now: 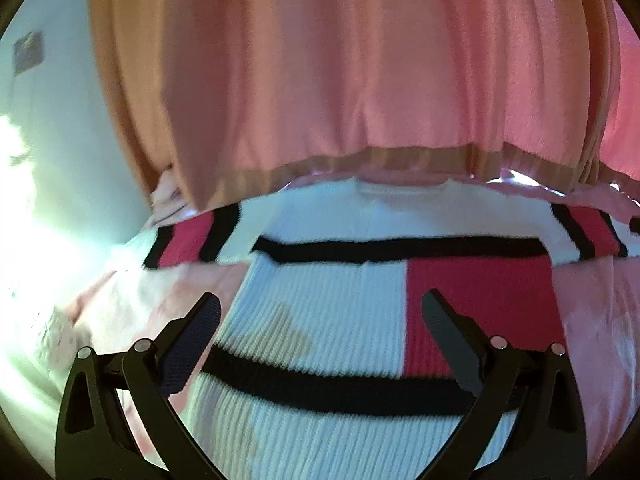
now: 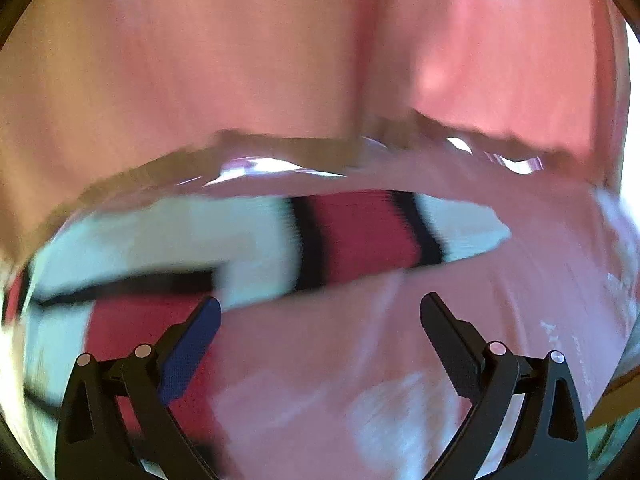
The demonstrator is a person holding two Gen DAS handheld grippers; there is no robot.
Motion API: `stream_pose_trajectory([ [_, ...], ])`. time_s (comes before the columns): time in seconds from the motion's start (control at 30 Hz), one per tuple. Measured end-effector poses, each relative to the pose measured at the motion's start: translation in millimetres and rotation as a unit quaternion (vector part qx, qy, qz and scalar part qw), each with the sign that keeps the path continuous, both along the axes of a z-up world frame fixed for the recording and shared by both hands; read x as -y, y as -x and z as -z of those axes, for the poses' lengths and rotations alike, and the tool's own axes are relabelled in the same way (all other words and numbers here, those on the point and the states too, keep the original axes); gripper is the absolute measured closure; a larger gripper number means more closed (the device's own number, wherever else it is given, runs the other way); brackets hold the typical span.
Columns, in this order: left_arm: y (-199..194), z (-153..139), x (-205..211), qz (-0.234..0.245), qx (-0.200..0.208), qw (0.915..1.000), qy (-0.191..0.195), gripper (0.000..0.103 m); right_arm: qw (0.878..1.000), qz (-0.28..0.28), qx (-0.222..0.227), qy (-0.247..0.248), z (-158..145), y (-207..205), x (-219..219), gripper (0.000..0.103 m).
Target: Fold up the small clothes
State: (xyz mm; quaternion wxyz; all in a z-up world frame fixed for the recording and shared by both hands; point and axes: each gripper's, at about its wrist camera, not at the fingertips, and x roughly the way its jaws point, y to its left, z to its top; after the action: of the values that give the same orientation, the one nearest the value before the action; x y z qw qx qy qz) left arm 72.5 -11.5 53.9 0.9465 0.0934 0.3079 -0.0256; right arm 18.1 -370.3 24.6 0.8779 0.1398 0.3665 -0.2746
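Note:
A small knit sweater, white with red blocks and black stripes, lies flat on a pink surface, both sleeves spread sideways. My left gripper hovers open above its body, nothing between the fingers. In the right wrist view, which is motion-blurred, the sweater's striped right sleeve stretches across the middle. My right gripper is open just below that sleeve, over pink cloth, with the red body panel by its left finger.
A pink curtain hangs behind the far edge of the surface, its hem just beyond the sweater's collar. A pale wall and bright glare stand at the left. The pink cloth carries pale printed patches.

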Motion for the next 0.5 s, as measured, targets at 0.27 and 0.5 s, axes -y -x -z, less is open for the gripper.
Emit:
stream_pose_trajectory([
  [0.27, -35.4, 35.6, 30.5, 0.027, -0.053, 0.9982, -0.007, 0.005, 0.981, 0.167, -0.057, -0.081, 88.6, -26.6, 196.9, 0.020],
  [0.5, -36.1, 43.6, 29.6, 0.034, -0.045, 0.9982, -0.020, 0.005, 0.981, 0.152, -0.031, -0.112, 109.8, -46.8, 218.1, 0.089],
])
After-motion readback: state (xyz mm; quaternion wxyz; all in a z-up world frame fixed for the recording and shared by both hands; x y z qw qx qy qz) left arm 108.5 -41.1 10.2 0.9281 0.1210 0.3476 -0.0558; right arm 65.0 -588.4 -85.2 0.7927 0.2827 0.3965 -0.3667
